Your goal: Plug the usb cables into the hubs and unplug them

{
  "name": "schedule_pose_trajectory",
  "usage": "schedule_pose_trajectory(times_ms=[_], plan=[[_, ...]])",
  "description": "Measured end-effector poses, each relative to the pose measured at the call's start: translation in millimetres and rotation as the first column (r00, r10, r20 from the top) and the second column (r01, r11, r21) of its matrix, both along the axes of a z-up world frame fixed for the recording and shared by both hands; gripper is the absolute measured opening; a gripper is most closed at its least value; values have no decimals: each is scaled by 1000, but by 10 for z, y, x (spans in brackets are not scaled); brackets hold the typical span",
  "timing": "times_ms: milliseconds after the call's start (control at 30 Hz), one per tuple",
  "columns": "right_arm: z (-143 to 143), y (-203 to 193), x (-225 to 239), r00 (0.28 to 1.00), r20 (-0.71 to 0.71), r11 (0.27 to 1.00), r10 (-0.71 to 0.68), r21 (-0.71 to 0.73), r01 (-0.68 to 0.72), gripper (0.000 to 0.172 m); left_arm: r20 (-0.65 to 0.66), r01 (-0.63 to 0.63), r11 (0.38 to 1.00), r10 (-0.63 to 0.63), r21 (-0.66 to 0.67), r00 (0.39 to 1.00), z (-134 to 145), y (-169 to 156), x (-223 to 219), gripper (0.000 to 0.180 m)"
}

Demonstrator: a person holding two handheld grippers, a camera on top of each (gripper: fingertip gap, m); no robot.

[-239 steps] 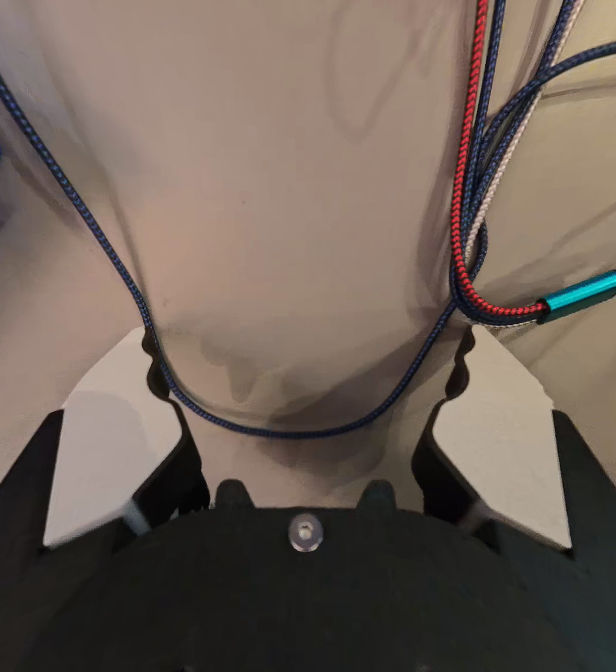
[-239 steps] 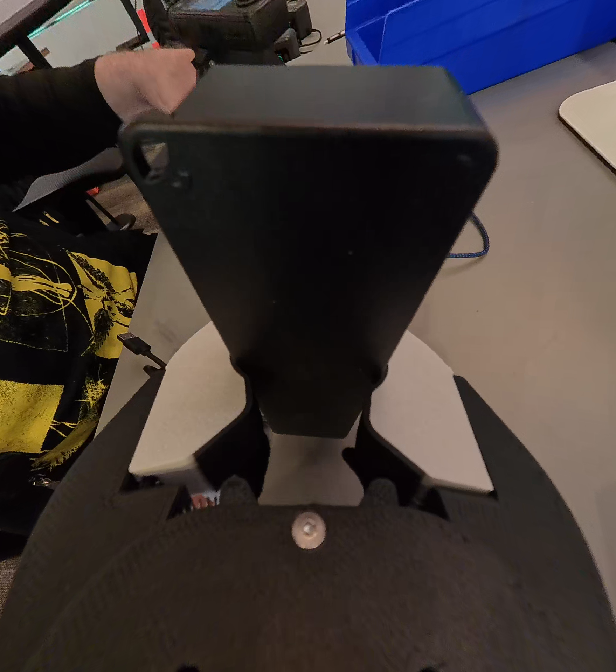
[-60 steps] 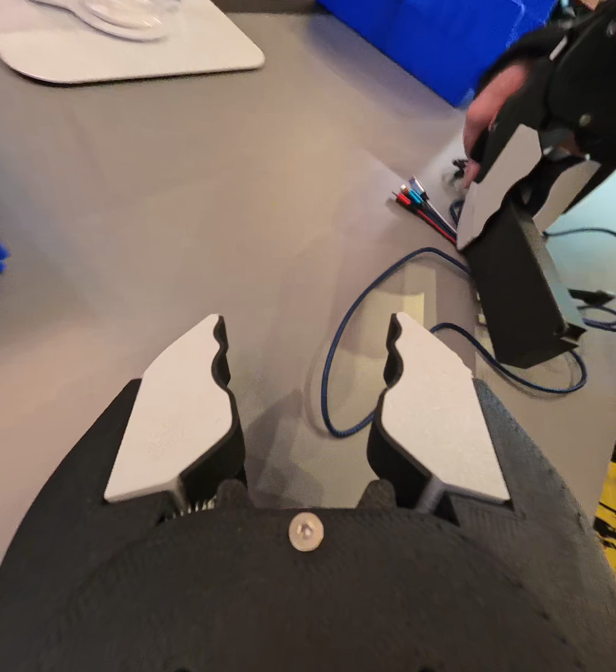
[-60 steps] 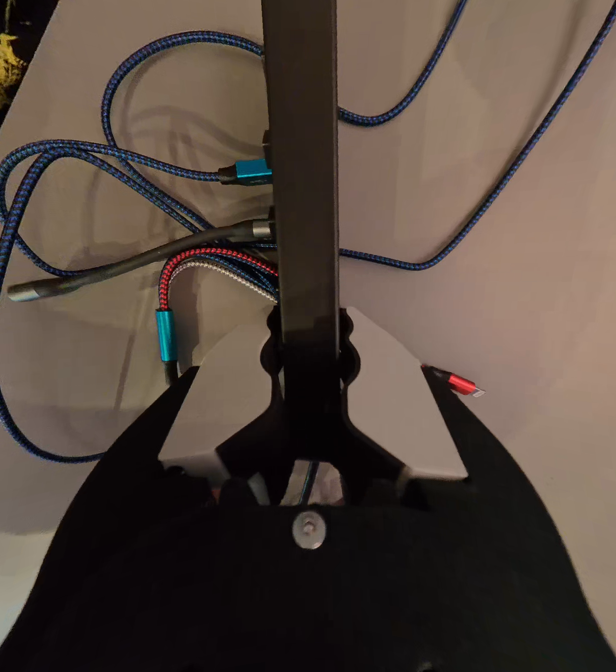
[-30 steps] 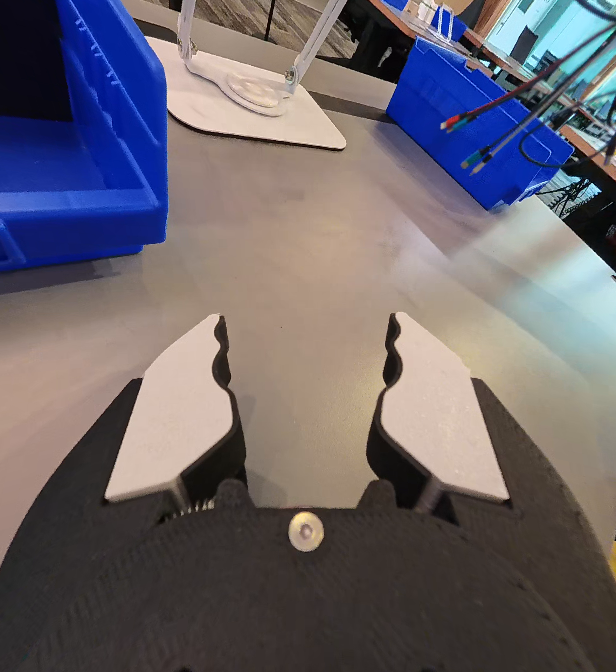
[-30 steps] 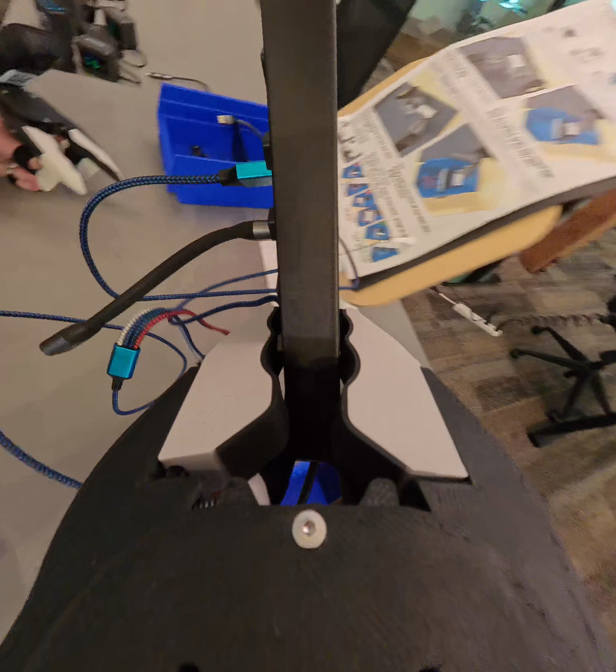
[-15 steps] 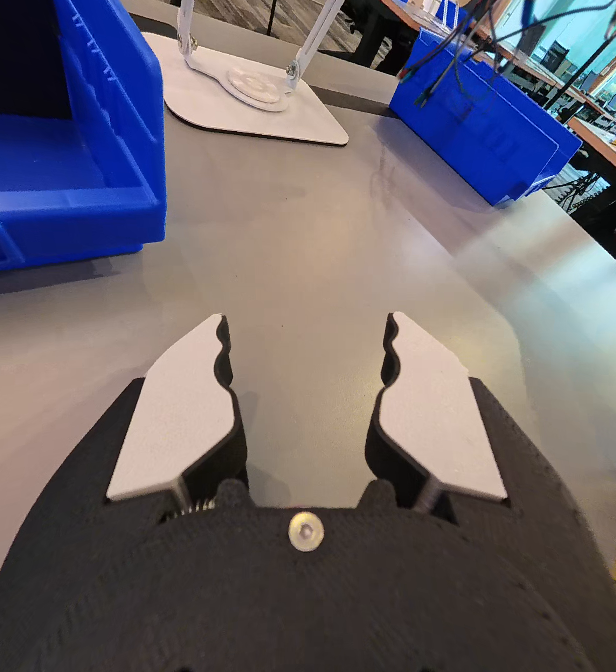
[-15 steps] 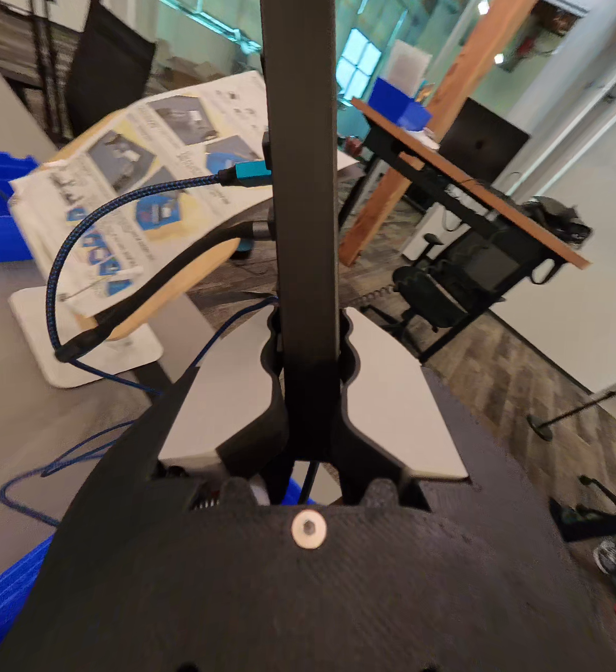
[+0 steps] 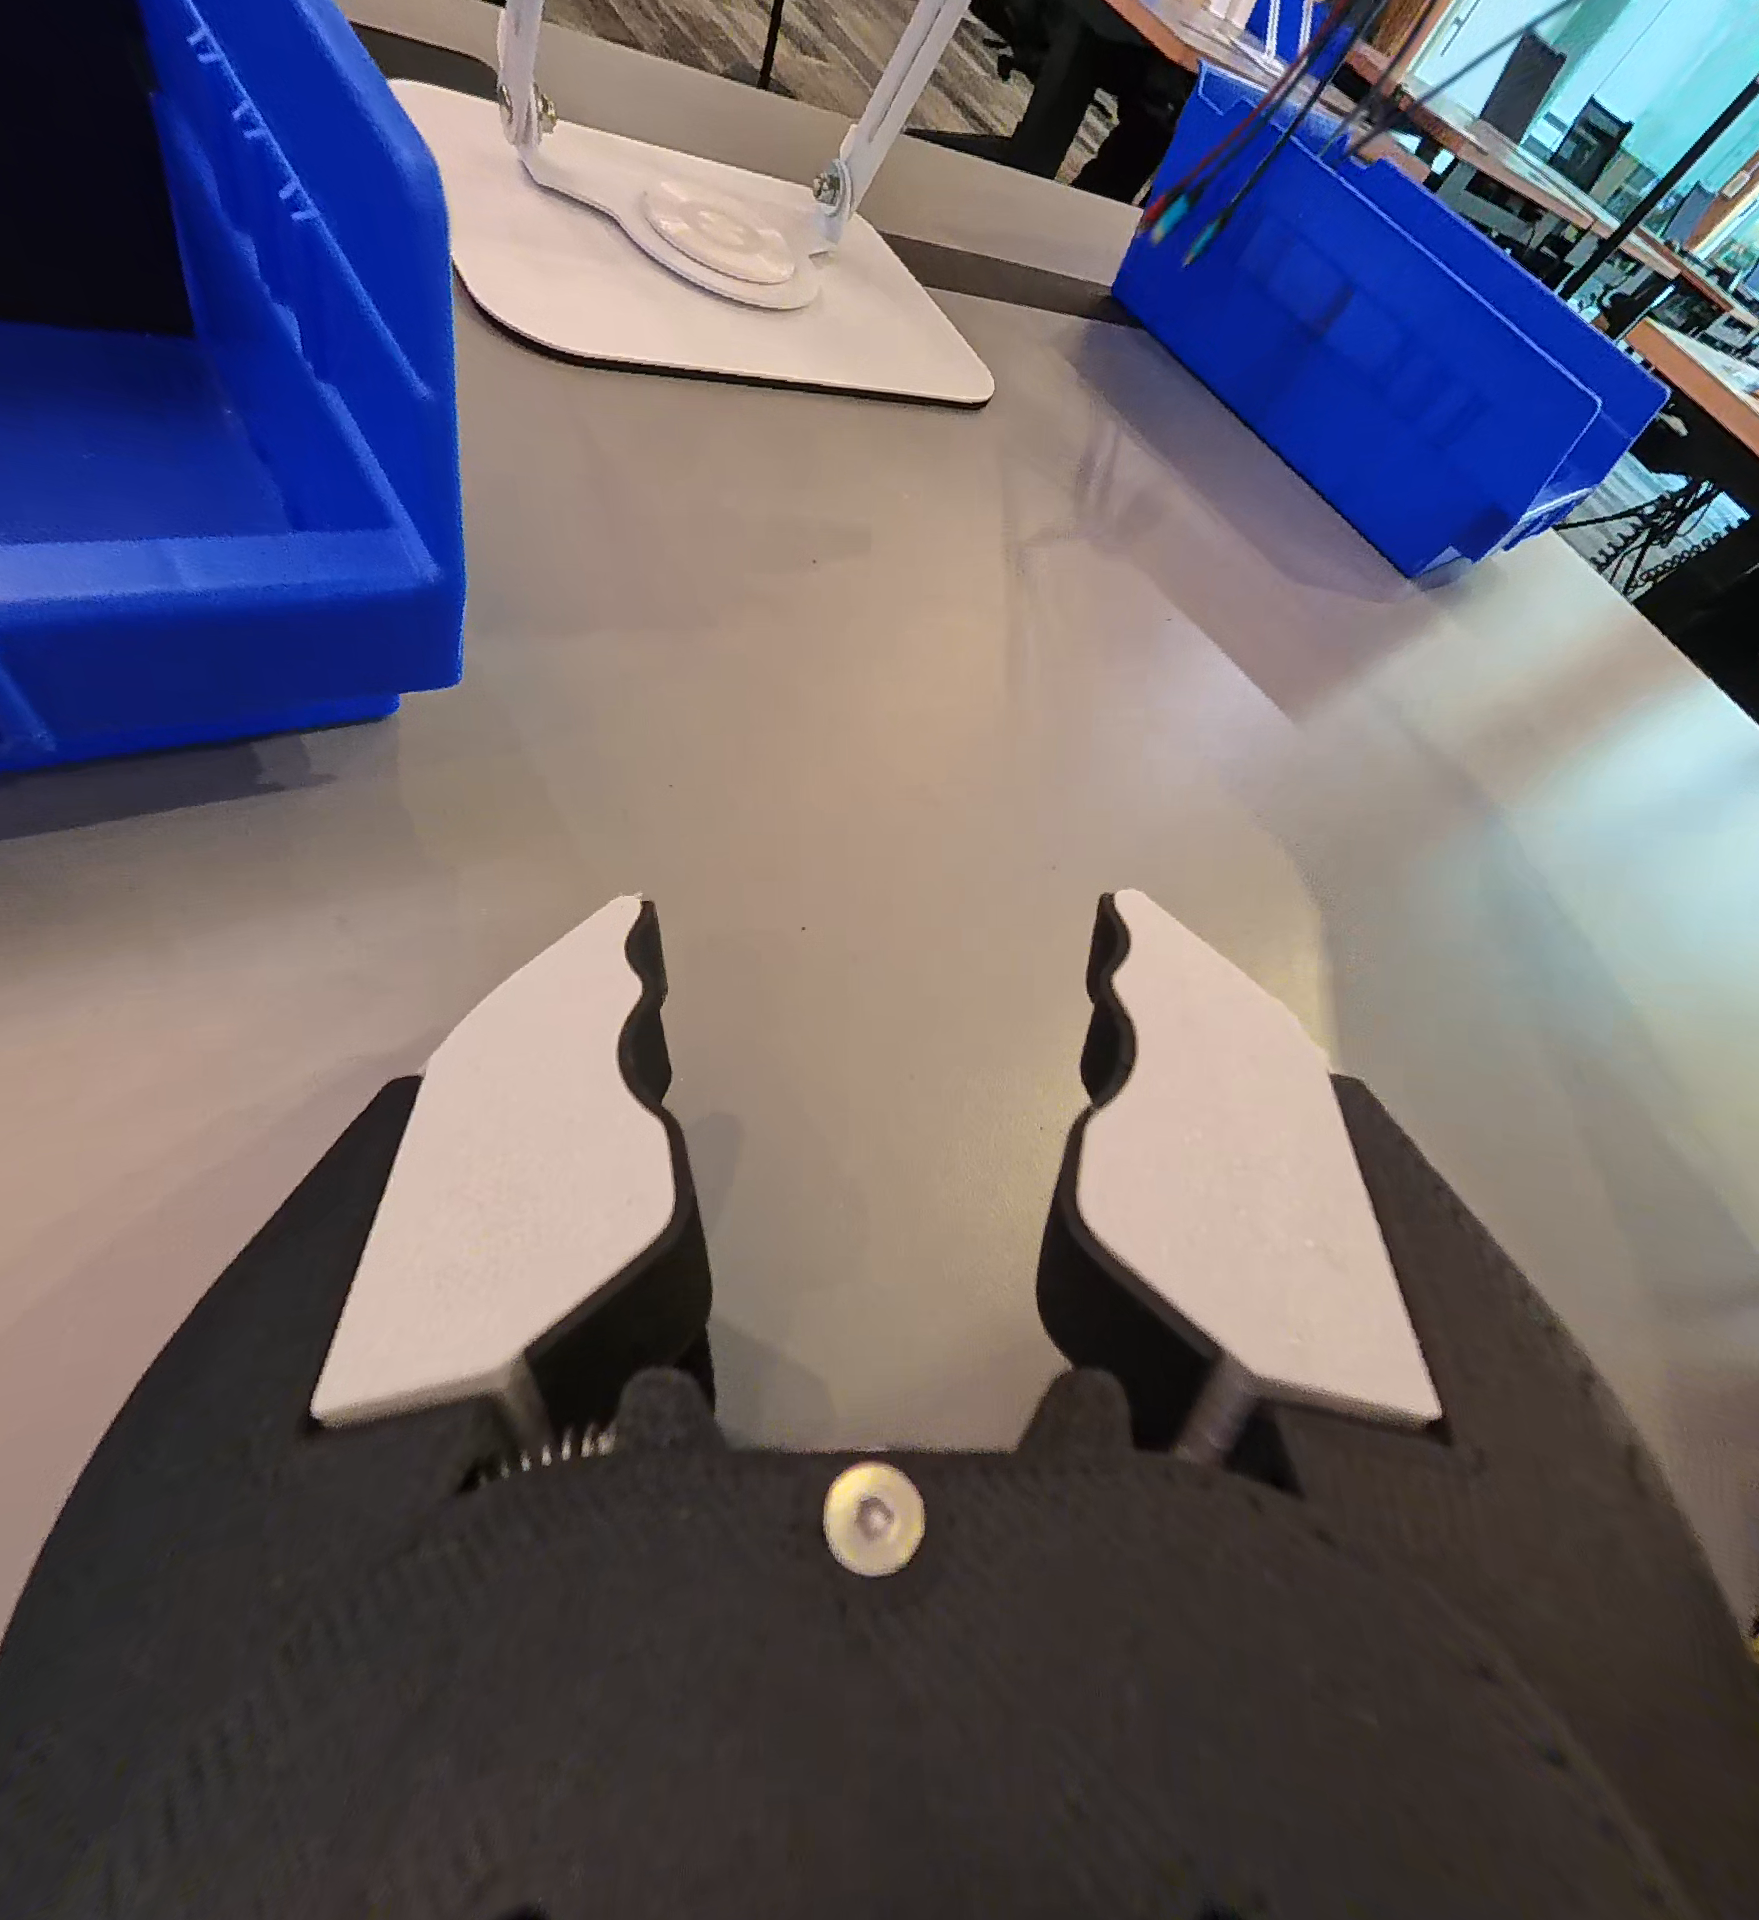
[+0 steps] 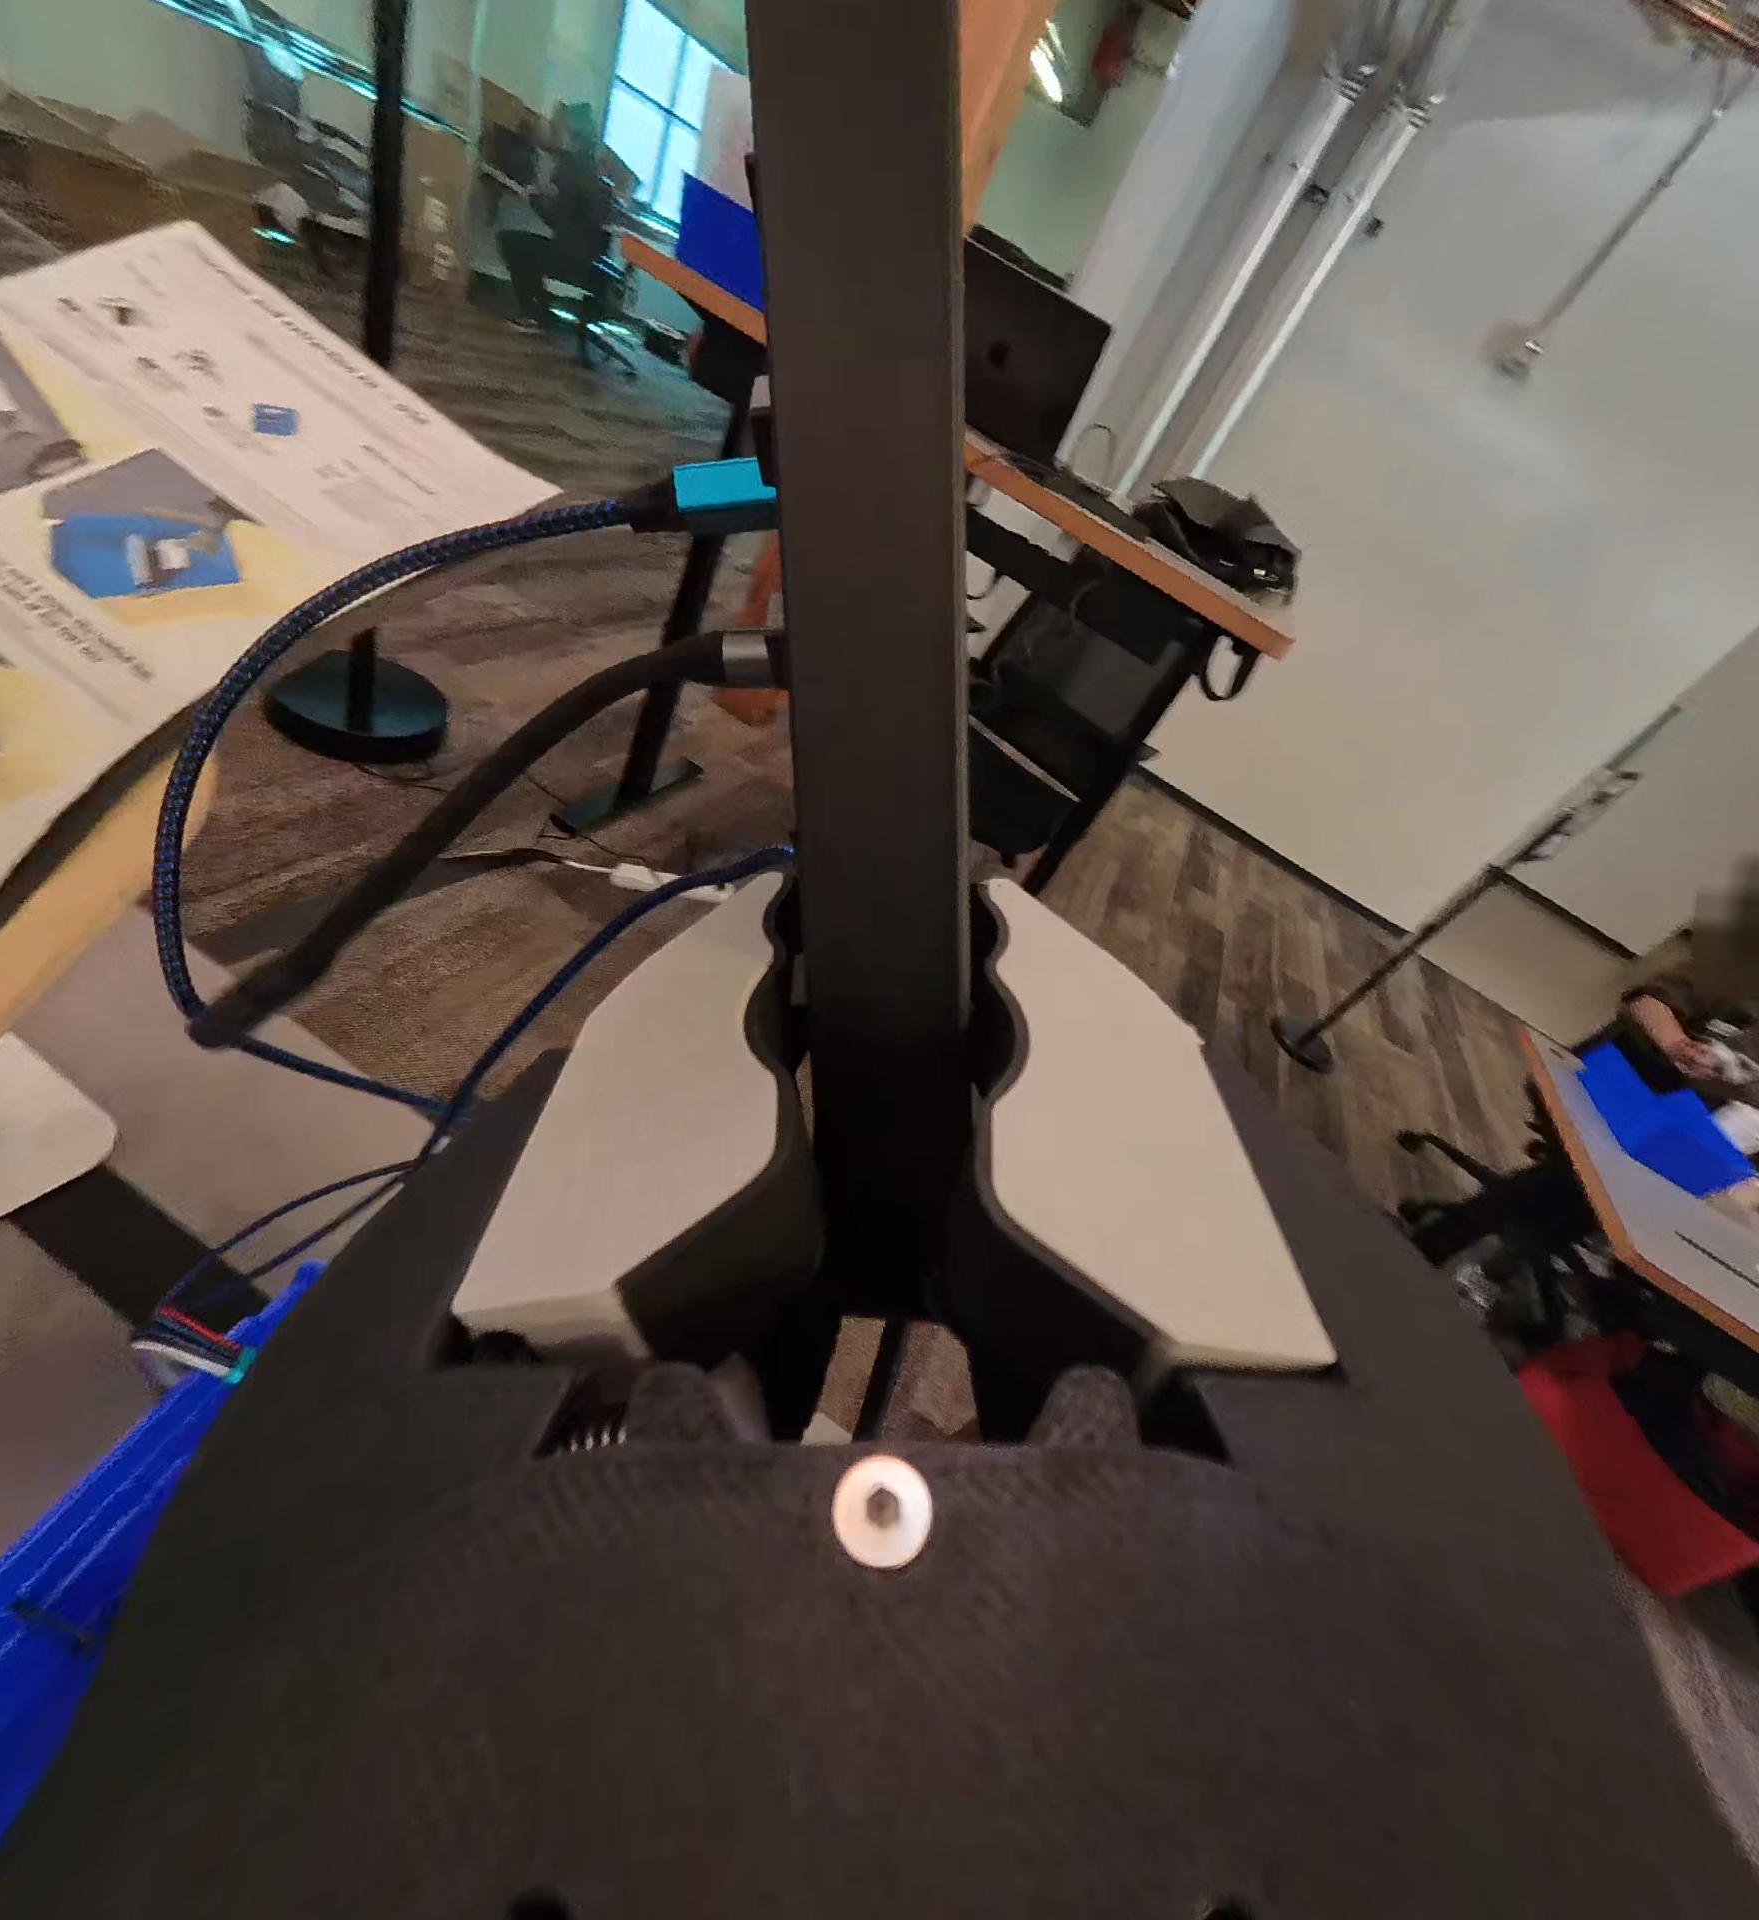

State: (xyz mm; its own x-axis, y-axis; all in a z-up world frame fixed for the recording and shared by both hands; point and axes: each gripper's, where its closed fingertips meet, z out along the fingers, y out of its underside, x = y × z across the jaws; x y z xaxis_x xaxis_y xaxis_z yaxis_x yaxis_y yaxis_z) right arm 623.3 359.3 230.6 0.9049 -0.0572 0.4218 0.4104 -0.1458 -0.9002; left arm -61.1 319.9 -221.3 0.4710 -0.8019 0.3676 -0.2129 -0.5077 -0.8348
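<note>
In the right wrist view my right gripper [image 10: 880, 935] is shut on a long black USB hub [image 10: 859, 468] and holds it upright in the air, edge on to the camera. A blue braided cable with a teal plug [image 10: 719, 497] and a black cable with a grey plug [image 10: 740, 657] stick into the hub's left side. A thin blue cable [image 10: 584, 966] hangs below them. In the left wrist view my left gripper [image 9: 875, 904] is open and empty low over the grey table [image 9: 854, 675]. Cable ends [image 9: 1181, 213] dangle at the top right there.
A blue bin [image 9: 179, 416] stands at the left and another blue bin [image 9: 1374, 343] at the back right. A white stand base [image 9: 709, 281] sits at the back. A tilted printed sheet [image 10: 127, 468] and a blue bin's rim [image 10: 75, 1558] show at the left. The tips of one gripper are about 80 centimetres away from the tips of the other.
My right gripper has lifted the hub with its cables off the table and swung it up and away. My left gripper has stayed open over the table and closed slightly.
</note>
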Motion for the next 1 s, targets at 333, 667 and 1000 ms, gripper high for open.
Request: schedule_pose_trajectory(times_ms=[333, 667, 1000], plan=[[534, -134, 122, 997, 27, 997, -69, 28, 68, 28, 24, 1, 1000, -1, -2, 1000, 24, 0, -7, 78], [-215, 243, -257, 999, 25, 997, 20, -73, -18, 28, 25, 6, 1000, -6, 3, 1000, 29, -7, -4, 78], [-1352, 656, -101, 997, -66, 997, -37, -75, 32, 28, 38, 9, 1000, -9, 16, 999, 53, -17, -7, 77]])
